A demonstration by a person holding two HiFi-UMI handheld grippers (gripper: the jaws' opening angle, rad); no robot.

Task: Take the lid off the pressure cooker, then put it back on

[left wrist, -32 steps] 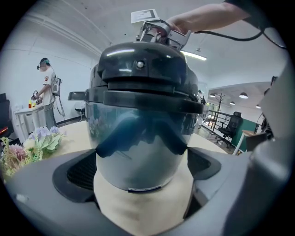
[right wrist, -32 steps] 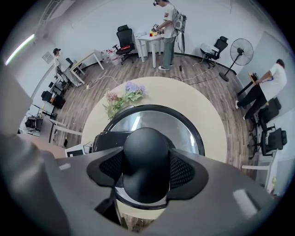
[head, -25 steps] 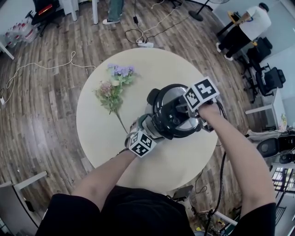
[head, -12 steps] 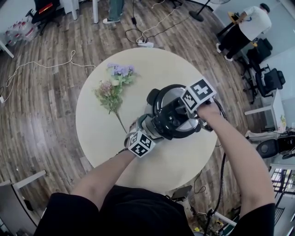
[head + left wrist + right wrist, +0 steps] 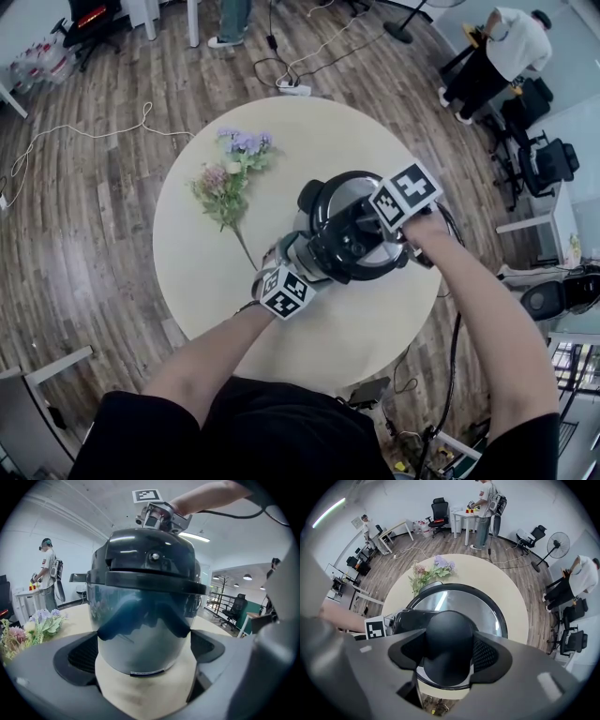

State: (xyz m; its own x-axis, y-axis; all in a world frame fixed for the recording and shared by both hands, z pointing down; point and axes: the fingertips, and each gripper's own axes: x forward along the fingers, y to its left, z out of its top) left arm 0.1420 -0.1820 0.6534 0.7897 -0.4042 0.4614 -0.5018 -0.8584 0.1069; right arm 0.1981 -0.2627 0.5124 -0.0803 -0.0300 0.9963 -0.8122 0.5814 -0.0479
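Note:
A steel pressure cooker (image 5: 330,204) with a black lid stands on the round beige table (image 5: 216,272). My right gripper (image 5: 361,234) points straight down over it and is shut on the black lid knob (image 5: 449,644). The lid (image 5: 459,602) sits on the pot. My left gripper (image 5: 305,253) reaches in from the near side. Its jaws stand on either side of the shiny pot body (image 5: 145,620), pads against it. From the left gripper view the right gripper (image 5: 161,517) shows on top of the lid (image 5: 150,559).
A bunch of flowers (image 5: 230,178) lies on the table left of the cooker. Cables (image 5: 291,84) run over the wooden floor beyond the table. A person (image 5: 502,52) stands by office chairs at the far right.
The right gripper's marker cube has twisted slightly over the knob. The cooker, the lid and the left gripper stay where they were.

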